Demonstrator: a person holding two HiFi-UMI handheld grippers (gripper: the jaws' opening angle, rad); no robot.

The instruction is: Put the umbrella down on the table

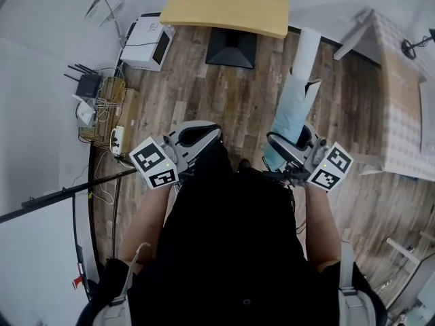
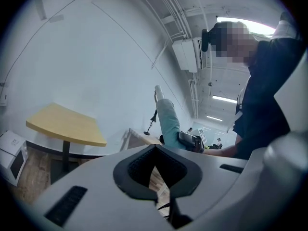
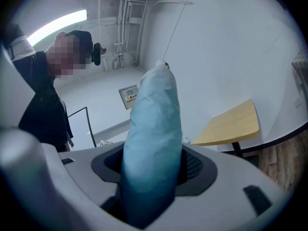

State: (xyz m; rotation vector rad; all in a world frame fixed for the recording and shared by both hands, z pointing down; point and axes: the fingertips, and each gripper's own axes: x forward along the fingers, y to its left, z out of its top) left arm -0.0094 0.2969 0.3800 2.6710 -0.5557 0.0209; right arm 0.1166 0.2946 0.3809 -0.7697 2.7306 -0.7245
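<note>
A folded light-blue umbrella (image 1: 293,111) stands nearly upright in my right gripper (image 1: 289,145), which is shut on its lower part. In the right gripper view the umbrella (image 3: 151,143) fills the gap between the jaws of that gripper (image 3: 151,177). Its white tip points toward the yellow wooden table (image 1: 228,5). My left gripper (image 1: 204,133) is held at waist height to the umbrella's left, shut with nothing in it. In the left gripper view the umbrella (image 2: 169,121) shows beyond that gripper (image 2: 155,150), and the table (image 2: 67,124) is at the left.
The table's black base (image 1: 231,46) stands on the wood floor. A white appliance (image 1: 146,43), a router with cables (image 1: 92,87) and a black pole (image 1: 61,195) lie along the left wall. A cloth-covered table (image 1: 401,94) stands at the right.
</note>
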